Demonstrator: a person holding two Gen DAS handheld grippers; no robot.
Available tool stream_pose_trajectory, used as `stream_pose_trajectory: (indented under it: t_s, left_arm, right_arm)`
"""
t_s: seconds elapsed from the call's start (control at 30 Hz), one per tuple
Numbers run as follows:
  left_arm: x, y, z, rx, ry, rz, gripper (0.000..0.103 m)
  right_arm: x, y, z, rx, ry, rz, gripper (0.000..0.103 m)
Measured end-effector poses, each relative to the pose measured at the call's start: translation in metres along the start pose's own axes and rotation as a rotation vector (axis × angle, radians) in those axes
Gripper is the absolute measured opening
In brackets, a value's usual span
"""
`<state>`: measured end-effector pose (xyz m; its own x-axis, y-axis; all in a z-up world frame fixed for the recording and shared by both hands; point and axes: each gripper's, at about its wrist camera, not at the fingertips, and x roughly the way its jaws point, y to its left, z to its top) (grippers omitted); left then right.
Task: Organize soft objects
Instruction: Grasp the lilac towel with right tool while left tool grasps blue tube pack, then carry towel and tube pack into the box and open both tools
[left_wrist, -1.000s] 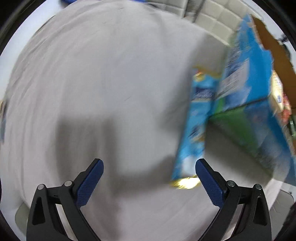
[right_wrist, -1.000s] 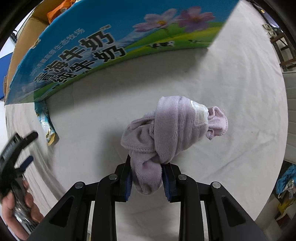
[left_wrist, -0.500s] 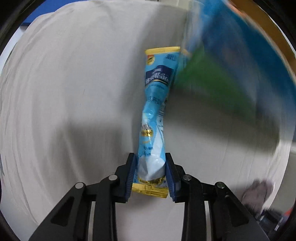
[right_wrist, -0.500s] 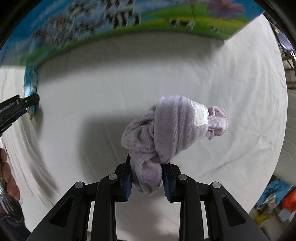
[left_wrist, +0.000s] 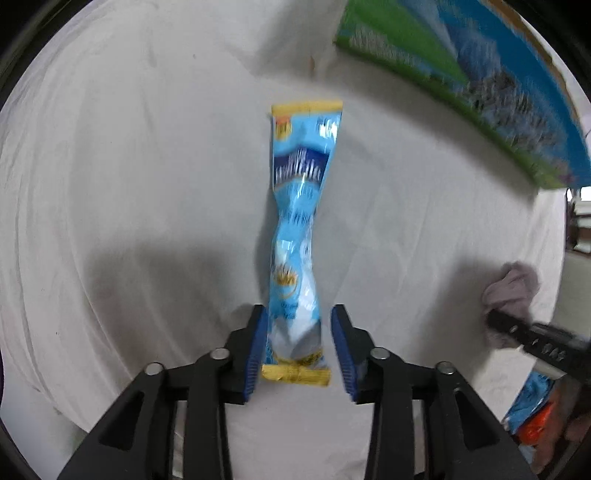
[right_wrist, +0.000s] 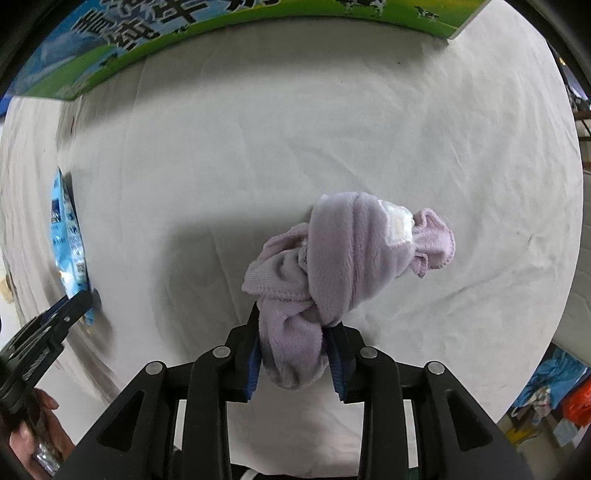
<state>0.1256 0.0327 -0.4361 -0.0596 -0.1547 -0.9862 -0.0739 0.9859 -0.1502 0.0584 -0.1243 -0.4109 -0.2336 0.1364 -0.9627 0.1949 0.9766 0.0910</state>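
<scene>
1. A knotted bundle of pale lilac fleecy cloth (right_wrist: 343, 266) with a small white label is pinched at its lower end by the right gripper (right_wrist: 295, 354); both blue pads press into the fabric, and the rest of the bundle bulges forward and to the right beyond the fingertips, over the cloth below.

2. A long light-blue plastic snack packet with yellow sealed ends (left_wrist: 299, 236) lies lengthwise ahead of the left gripper (left_wrist: 299, 350), its near end between the blue pads.

3. The left pad touches the packet's edge, while a narrow gap shows between the right pad and the wrapper, so the left gripper's fingers stand slightly apart around the packet rather than squeezing it.

4. The packet is twisted at its middle, and its far yellow end points away from the left gripper.

5. Both grippers are over a wrinkled off-white sheet (right_wrist: 332, 122) that covers the surface.

6. Beyond both grippers, at the far edge, stands a large cardboard carton printed in blue and green with black Chinese characters and cows (right_wrist: 155, 33).

7. In the left wrist view the lilac bundle appears far to the right, well apart from the packet.

8. In the right wrist view the packet sits far to the left.
</scene>
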Motion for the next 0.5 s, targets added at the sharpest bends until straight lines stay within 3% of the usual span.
stream_pose_trajectory:
  t_s: [0.07, 0.13, 0.27, 0.37, 0.43, 0.5]
  left_arm:
    - [-0.007, 0.007, 0.010, -0.027, -0.018, -0.010, 0.040]
    - [-0.019, 0.030, -0.002, -0.043, -0.019, -0.005, 0.043]
    - [0.002, 0.026, 0.028, -0.038, 0.032, 0.030, 0.044]
    - [0.004, 0.015, 0.035, -0.015, -0.002, 0.063, 0.044]
    - [0.007, 0.006, 0.034, -0.010, -0.013, 0.085, 0.041]
    - [0.006, 0.000, 0.034, 0.020, -0.032, 0.122, 0.028]
  right_arm:
    - [-0.002, -0.001, 0.004, 0.000, -0.001, -0.003, 0.038]
    - [-0.005, -0.002, 0.004, -0.001, -0.002, -0.004, 0.041]
    - [0.005, 0.000, 0.011, 0.032, 0.015, 0.014, 0.047]
    - [0.013, 0.006, 0.015, 0.049, 0.012, 0.032, 0.047]
    - [0.011, 0.007, 0.021, 0.044, 0.014, 0.042, 0.047]
    - [0.008, 0.006, 0.025, 0.041, 0.000, 0.031, 0.044]
